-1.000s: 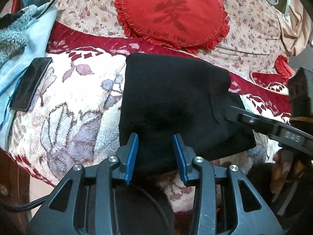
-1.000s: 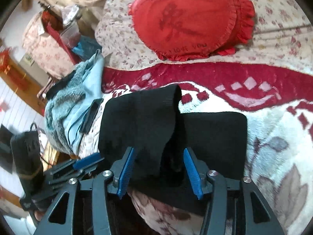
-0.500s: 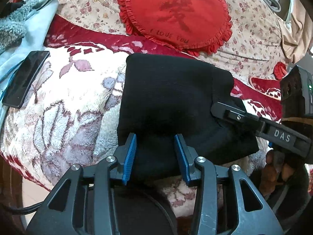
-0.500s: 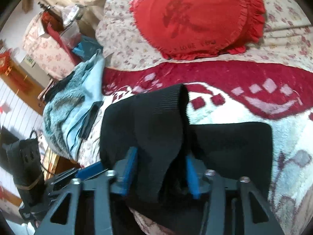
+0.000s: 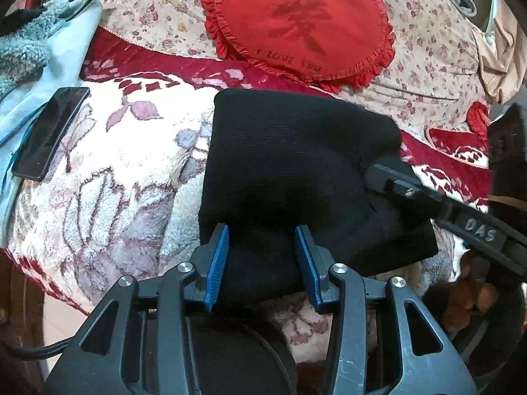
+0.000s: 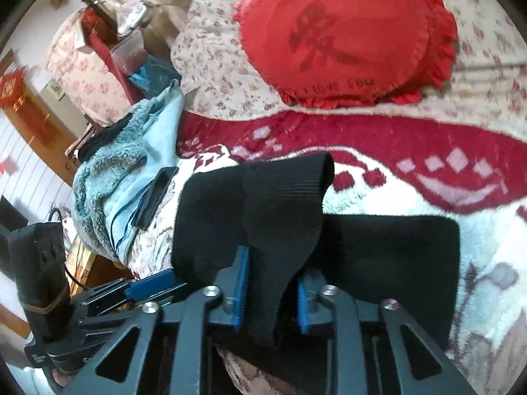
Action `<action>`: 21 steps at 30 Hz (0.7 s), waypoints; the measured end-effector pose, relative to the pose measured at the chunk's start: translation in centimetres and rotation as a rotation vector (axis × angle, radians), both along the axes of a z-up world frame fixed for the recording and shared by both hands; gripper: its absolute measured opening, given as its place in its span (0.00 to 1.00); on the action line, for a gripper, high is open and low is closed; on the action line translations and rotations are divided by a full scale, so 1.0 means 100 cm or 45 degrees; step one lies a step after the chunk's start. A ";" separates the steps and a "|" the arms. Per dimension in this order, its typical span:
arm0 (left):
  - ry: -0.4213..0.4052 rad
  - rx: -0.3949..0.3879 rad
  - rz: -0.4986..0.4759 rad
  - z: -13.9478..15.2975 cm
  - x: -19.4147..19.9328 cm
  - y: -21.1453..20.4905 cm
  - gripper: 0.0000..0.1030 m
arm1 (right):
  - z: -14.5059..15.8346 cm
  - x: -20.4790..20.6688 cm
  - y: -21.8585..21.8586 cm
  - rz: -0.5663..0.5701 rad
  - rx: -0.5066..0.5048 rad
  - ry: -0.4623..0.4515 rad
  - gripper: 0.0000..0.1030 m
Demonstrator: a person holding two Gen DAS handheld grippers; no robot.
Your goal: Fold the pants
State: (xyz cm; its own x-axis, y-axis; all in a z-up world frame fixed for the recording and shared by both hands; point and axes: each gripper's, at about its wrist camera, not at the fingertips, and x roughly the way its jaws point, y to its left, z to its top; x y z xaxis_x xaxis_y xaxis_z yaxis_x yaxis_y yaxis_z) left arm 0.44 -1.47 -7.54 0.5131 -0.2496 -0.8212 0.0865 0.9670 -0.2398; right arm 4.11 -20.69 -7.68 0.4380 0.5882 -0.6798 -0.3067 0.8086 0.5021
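Note:
Black knit pants (image 5: 283,164) lie folded on a floral fleece blanket (image 5: 125,171). My left gripper (image 5: 265,256) hovers over their near edge. Its blue pads stand apart, with flat fabric between and under them. In the right wrist view, a ribbed flap of the pants (image 6: 283,204) stands up from the folded pile. My right gripper (image 6: 271,293) is closing, and its pads pinch the base of that flap. In the left wrist view, the right gripper (image 5: 378,171) reaches in at the pants' right side. The left gripper (image 6: 154,284) shows at the lower left of the right wrist view.
A red heart cushion (image 5: 296,29) lies beyond the pants on a flowered quilt. A black phone (image 5: 49,131) rests at the left on pale blue fleece clothing (image 5: 36,42). The bed's edge drops off near the left gripper. A hand (image 5: 467,296) holds the right gripper.
The right gripper's jaws have closed from wide apart onto the raised fold of the pants, and the flap stands a little higher. The left gripper has stayed put.

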 end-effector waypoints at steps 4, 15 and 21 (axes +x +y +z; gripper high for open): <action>-0.013 -0.006 -0.009 0.009 -0.005 -0.002 0.40 | 0.020 -0.011 -0.004 0.014 0.007 -0.064 0.13; -0.075 0.016 -0.083 0.030 -0.011 -0.026 0.40 | 0.049 -0.033 -0.048 -0.080 -0.095 -0.127 0.12; -0.007 0.075 -0.114 0.009 -0.002 -0.042 0.40 | 0.002 -0.014 -0.068 -0.149 -0.238 0.111 0.16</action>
